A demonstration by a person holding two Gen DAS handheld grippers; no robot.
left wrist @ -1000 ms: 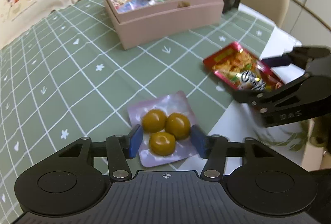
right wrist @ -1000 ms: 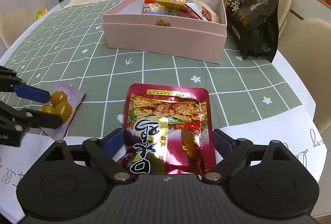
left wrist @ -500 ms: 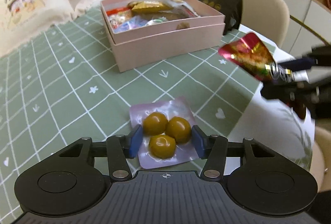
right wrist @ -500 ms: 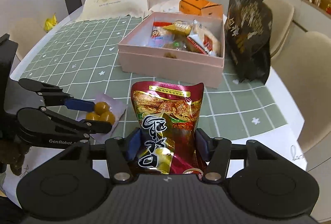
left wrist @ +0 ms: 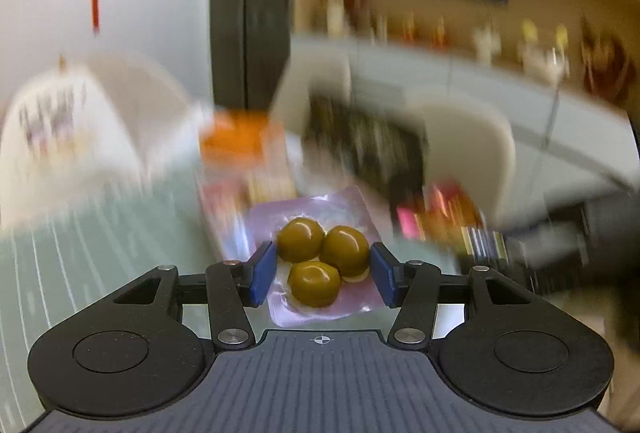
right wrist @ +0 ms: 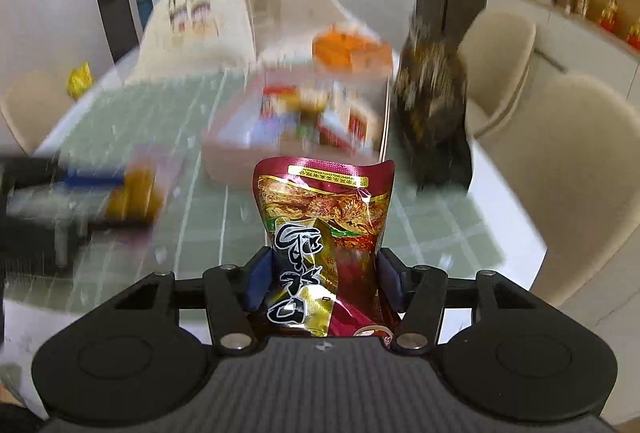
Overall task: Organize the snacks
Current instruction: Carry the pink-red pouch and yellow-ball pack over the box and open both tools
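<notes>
My left gripper (left wrist: 323, 275) is shut on a clear pack of three brown balls (left wrist: 322, 257) and holds it in the air; it shows blurred in the right wrist view (right wrist: 130, 193). My right gripper (right wrist: 326, 281) is shut on a red foil snack pouch (right wrist: 326, 229), held upright above the table; it shows blurred in the left wrist view (left wrist: 440, 221). The pink snack box (right wrist: 296, 137) with several packets stands ahead on the green checked tablecloth (right wrist: 208, 217).
A black bag (right wrist: 434, 113) stands right of the box, an orange carton (right wrist: 350, 51) behind it. Beige chairs (right wrist: 560, 169) surround the table. Both views are motion-blurred.
Both grippers have lifted their packs off the table and tilted upward. The box now sits lower and closer in both views.
</notes>
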